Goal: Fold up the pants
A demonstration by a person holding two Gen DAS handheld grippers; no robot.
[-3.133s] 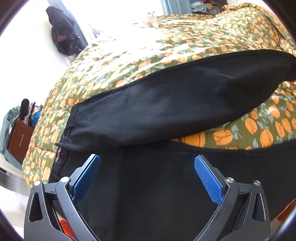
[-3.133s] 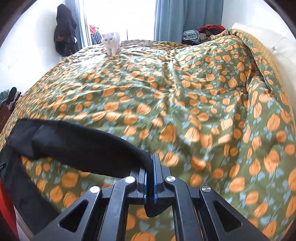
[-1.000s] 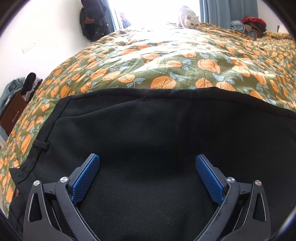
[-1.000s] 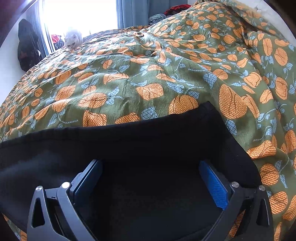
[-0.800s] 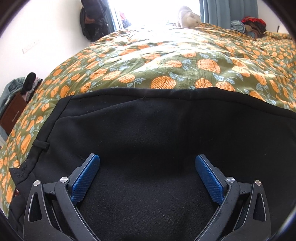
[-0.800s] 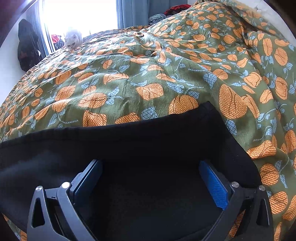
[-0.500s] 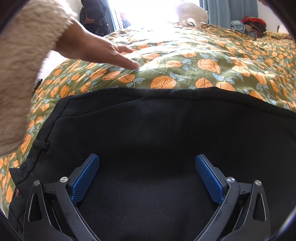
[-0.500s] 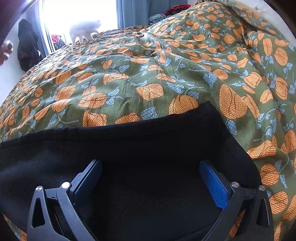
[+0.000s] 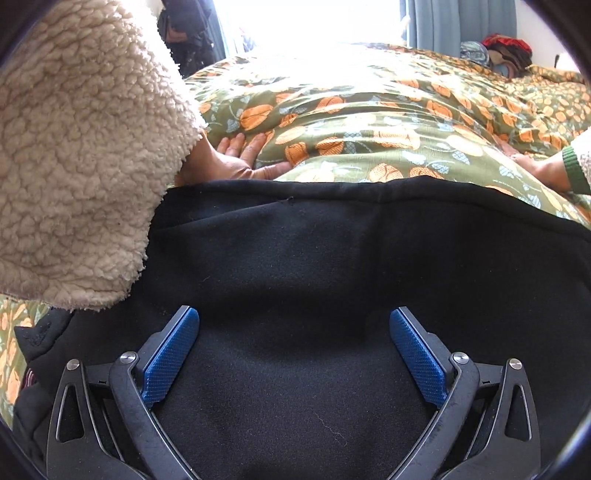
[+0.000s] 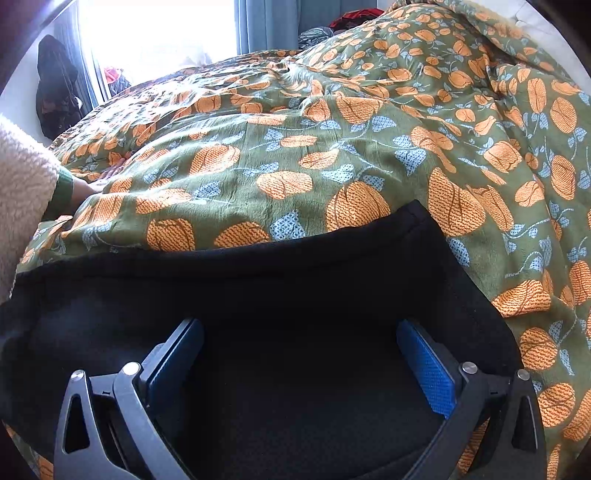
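Note:
Black pants (image 9: 314,258) lie folded flat on the bed, filling the lower half of both views. My left gripper (image 9: 294,350) rests on the cloth, open, with nothing between its blue pads (image 9: 170,356). My right gripper (image 10: 301,360) is also open and sits on the pants (image 10: 258,288) near their right end, where a hemmed corner (image 10: 417,218) shows. A person's bare hand (image 9: 236,158) in a cream fleece sleeve (image 9: 81,155) presses the bedcover just beyond the pants' far edge. A second hand (image 9: 543,168) with a green cuff lies at the right.
The green bedcover with orange print (image 10: 369,129) spreads beyond the pants and rises in a ridge at the right. A bright window (image 9: 314,18), curtains and a dark bag (image 10: 55,88) on the wall stand behind the bed. Clothes are piled at the far right (image 9: 506,48).
The sleeved arm has come further into the left wrist view and its hand now lies flat on the bedcover. A second hand has appeared at the right. The cat is gone from view. Neither gripper moved.

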